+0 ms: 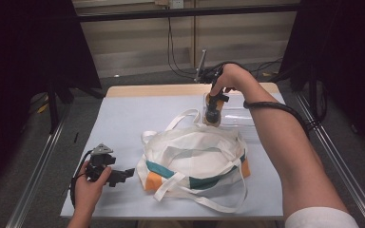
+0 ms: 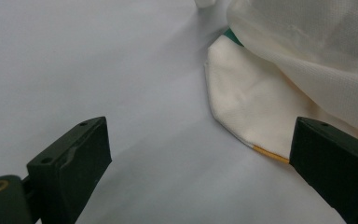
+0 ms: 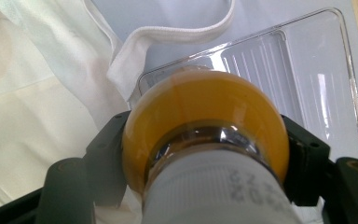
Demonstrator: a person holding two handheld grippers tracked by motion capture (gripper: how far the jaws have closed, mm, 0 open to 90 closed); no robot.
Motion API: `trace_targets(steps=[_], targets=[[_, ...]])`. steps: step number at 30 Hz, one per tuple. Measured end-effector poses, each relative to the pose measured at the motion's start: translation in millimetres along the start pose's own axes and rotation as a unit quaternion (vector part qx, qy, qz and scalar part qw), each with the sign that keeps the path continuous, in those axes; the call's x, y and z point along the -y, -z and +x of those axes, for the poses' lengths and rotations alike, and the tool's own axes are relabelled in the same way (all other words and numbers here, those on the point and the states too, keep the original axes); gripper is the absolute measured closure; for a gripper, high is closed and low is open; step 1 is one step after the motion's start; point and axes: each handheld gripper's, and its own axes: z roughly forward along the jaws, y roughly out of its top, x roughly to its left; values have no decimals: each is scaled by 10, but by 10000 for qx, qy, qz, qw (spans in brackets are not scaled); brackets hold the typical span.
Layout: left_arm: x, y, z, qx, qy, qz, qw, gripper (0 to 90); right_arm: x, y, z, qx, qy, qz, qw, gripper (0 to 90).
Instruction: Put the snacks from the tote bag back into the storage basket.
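1. A pale grey mat covers the table [image 1: 123, 118], which has a wooden edge at the far side; dark curtains hang at both sides and cables run down the wall behind.
2. At the near left, the left gripper [image 1: 129, 172] lies low over the mat in the person's left hand [image 1: 89, 187], pointing toward the bag. In the left gripper view its jaws stand wide apart with nothing between them, the bag's corner just ahead of the right-hand jaw.
3. In the middle lies a white cloth bag [image 1: 195, 159] with green and orange patches, crumpled flat, its straps [image 1: 204, 202] loose around it.
4. Beyond the bag, the right gripper [image 1: 213, 113] points down, its jaws clamped on an orange bulb [image 3: 205, 116] with a white base.
5. The bulb hangs just over the left end of a clear plastic tray [image 1: 240, 116], which lies on the mat next to the bag's far edge.
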Motion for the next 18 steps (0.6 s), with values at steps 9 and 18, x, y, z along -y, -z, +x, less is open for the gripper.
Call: trace_targets(steps=[9,18], targets=[[-2,-5,-4,21,0,12,10000,50,7,-58,9,-18,23,20,10000,303],[-5,-4,7,31,-56,77,9999,51,2,-82,14,-17,29,-27,10000,302]])
